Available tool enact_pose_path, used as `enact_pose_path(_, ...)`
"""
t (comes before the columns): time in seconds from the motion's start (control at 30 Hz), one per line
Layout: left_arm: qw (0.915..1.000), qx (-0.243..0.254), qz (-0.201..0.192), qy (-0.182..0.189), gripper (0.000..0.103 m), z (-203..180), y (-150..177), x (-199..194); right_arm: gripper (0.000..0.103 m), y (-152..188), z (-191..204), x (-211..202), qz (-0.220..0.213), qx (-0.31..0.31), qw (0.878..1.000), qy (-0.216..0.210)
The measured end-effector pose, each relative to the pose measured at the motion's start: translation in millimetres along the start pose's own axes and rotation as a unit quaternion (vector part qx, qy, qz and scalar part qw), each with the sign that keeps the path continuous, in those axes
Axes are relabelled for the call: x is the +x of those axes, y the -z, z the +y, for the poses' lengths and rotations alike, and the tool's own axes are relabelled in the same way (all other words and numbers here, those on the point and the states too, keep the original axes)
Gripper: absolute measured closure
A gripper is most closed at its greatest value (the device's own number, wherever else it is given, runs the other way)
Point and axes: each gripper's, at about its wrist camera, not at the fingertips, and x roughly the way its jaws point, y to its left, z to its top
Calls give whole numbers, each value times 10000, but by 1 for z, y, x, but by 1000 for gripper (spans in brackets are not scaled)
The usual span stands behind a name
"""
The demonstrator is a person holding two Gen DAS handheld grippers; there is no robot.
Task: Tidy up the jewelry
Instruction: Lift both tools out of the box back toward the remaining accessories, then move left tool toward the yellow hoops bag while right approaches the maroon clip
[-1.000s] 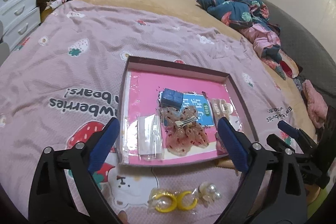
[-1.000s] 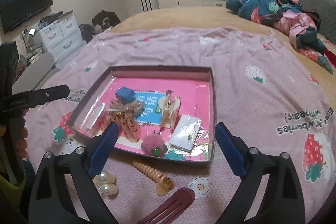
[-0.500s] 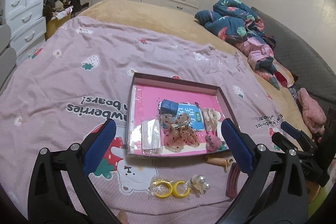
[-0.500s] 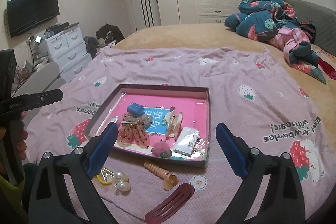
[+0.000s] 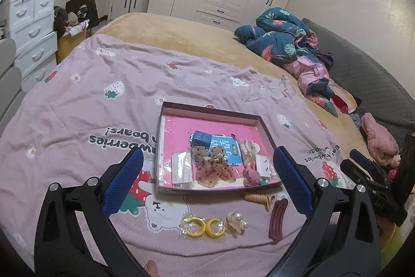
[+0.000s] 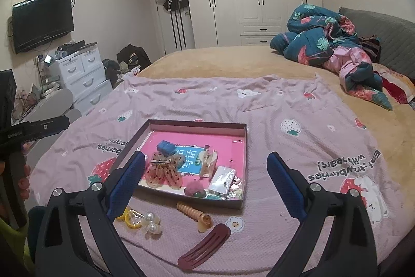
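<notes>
While both grippers hang above the near edge of the bed (image 5: pixel 181 43), four pieces lie loose on the blanket (image 5: pixel 77 105) outside the tray (image 5: pixel 210 114). The left gripper (image 5: pixel 207 173) stands wide open and empty, and the right gripper (image 6: pixel 205 173) likewise, its jaws well apart with nothing between them.

The tray already holds a bow clip (image 5: pixel 212 168), a blue box (image 5: pixel 202 139), a card (image 5: pixel 228 151), a claw clip (image 5: pixel 248 149) and small packets. In front of it, toward the person, lie the yellow hoops (image 5: pixel 203 225) in a clear bag, the pearl clip (image 5: pixel 237 221) touching them on the right, a spiral tie (image 5: pixel 256 198) just before the tray wall, and a maroon clip (image 5: pixel 277 220) beside the tie.

The hoops and pearl clip sit below and between the left gripper's jaws, so that hand looks the nearer for them. In the right view the maroon clip (image 6: pixel 205 247) lies lowest and nearly centred, its long axis slanting from near-left to far-right; the right gripper would probably need to close across that axis. The spiral tie (image 6: pixel 193 214) runs the other diagonal, just ahead of it.
</notes>
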Motion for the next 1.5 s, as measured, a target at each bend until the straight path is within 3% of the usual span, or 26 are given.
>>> enact_pose_path(0.53,9999,37,93,-93,9,9,28,-13,5,21,-1,-16,72,-81,9999,103)
enact_pose_path(1.13,9977,238,633,-73,9,9,73,4,5,52,30,5,665,-465,9966,-134)
enact_pose_path(1.5,9926,261,1187,-69,9,13,107,23,5,85,38,23,1237,-695,9897,-196)
